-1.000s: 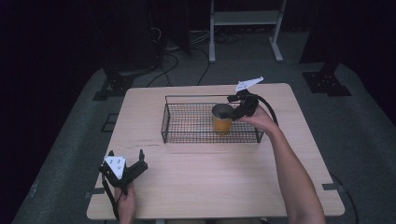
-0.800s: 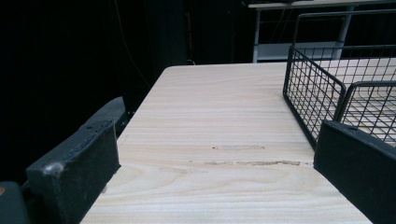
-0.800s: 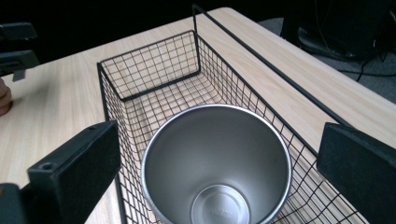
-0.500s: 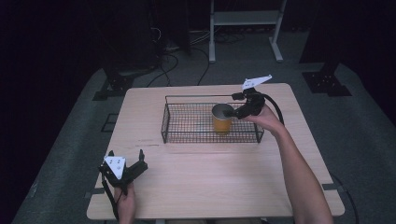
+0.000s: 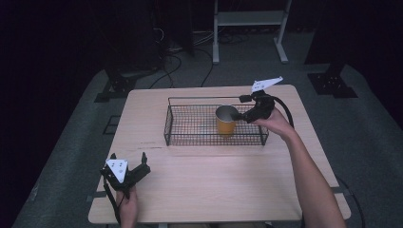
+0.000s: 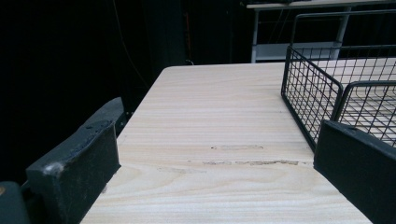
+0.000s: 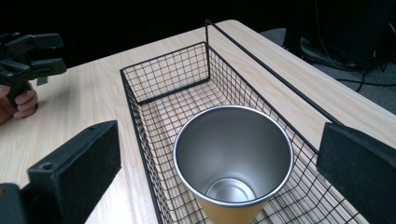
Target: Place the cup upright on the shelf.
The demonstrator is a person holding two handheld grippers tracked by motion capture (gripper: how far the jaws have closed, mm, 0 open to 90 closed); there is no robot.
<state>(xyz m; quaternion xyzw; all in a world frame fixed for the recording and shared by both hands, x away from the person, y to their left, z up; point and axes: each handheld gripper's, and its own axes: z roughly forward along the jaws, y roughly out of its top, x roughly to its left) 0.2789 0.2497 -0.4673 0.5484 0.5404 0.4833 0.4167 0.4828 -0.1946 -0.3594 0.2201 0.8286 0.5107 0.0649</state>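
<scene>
Since the earlier frame, our right claw has drawn back slightly toward the desk's right side, and the cup stays upright in the wire basket. We see the cup standing right of the basket's centre, long axis vertical, mouth up. In the right gripper view the cup sits between the spread jaws, rim open to the camera; the jaws stand wide and do not touch it. Our right claw is the nearer one. Our left claw rests well apart at the desk's near left corner, jaws wide, holding nothing. The cup's base is cut off, so we cannot tell how it seats on the mesh.
</scene>
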